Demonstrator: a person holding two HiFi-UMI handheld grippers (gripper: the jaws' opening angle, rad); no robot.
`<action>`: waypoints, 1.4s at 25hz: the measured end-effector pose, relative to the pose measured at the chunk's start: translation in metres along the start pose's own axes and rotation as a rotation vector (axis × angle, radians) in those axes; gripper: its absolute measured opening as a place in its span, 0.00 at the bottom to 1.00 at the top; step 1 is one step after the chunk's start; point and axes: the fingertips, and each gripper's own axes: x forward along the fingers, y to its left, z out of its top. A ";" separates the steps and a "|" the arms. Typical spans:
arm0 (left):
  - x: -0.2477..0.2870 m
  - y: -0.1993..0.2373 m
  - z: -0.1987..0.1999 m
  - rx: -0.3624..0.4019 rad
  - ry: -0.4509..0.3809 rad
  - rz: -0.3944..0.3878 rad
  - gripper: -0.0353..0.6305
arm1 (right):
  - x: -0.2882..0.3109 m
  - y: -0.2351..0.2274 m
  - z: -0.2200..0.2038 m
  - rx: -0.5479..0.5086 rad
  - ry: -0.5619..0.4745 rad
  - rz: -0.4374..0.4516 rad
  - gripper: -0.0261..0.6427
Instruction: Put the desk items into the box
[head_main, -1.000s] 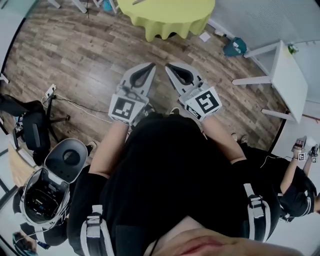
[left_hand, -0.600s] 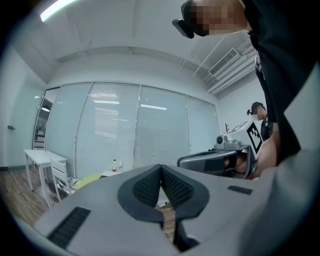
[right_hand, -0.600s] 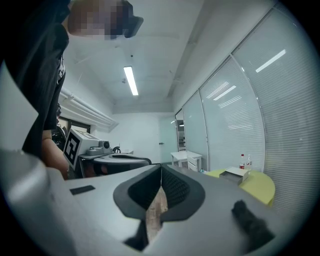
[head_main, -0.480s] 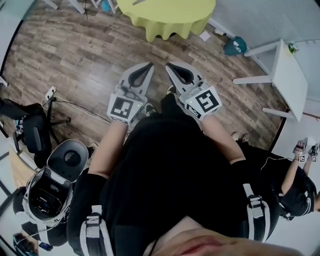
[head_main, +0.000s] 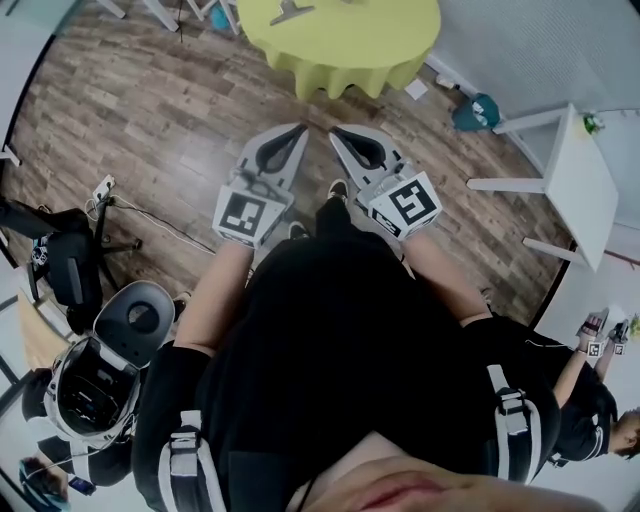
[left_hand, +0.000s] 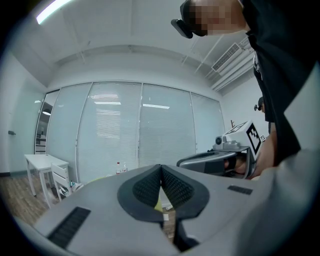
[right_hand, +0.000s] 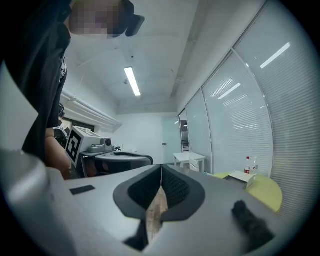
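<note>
You hold both grippers side by side in front of you, tips toward the round yellow-green table (head_main: 340, 40). The left gripper (head_main: 298, 130) has its 2 jaws pressed together with nothing between them. The right gripper (head_main: 337, 132) is likewise fully closed and empty. Compared with 1 second ago, the table has slid further into the head view, so more of its top shows. Both gripper tips now sit nearer its draped edge, though well short of it. The jaws are as tight as they were then. In the right gripper view, a box (right_hand: 243, 176) sits on that table, with 2 bottles (right_hand: 249, 165) just beside it. The white table (head_main: 580, 170) to the right of the yellow-green table has shifted lower in the head view.
</note>
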 end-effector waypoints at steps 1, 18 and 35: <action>0.007 0.003 0.001 -0.001 0.000 0.004 0.07 | 0.003 -0.007 0.001 0.000 0.000 0.007 0.06; 0.116 0.042 0.007 -0.025 0.022 0.105 0.07 | 0.030 -0.122 0.004 0.016 -0.003 0.112 0.06; 0.157 0.093 -0.001 -0.039 0.032 0.147 0.07 | 0.076 -0.173 0.001 0.019 0.013 0.147 0.06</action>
